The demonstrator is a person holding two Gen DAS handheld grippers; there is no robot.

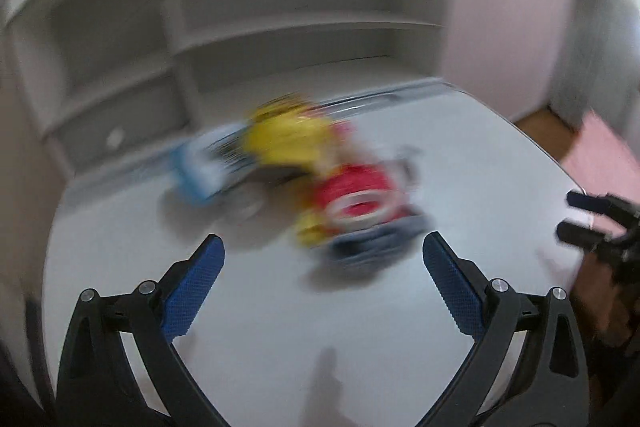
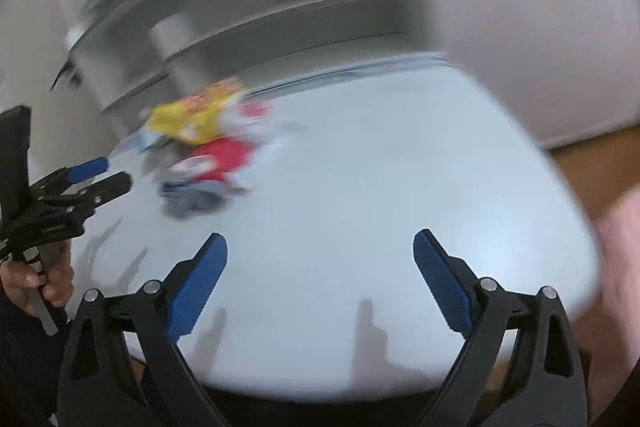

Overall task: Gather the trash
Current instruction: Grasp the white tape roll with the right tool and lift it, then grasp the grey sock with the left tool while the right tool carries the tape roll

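Yellow, red and blue trash (image 1: 320, 179) sits in a blurry pile on the white table (image 1: 460, 167). The left claw (image 1: 322, 255) and right claw (image 2: 320, 251) are both wide open, holding nothing.

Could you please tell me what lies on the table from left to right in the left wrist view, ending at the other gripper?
Blue-and-white packet → yellow wrapper → red wrapper → right gripper, at the table's right edge.
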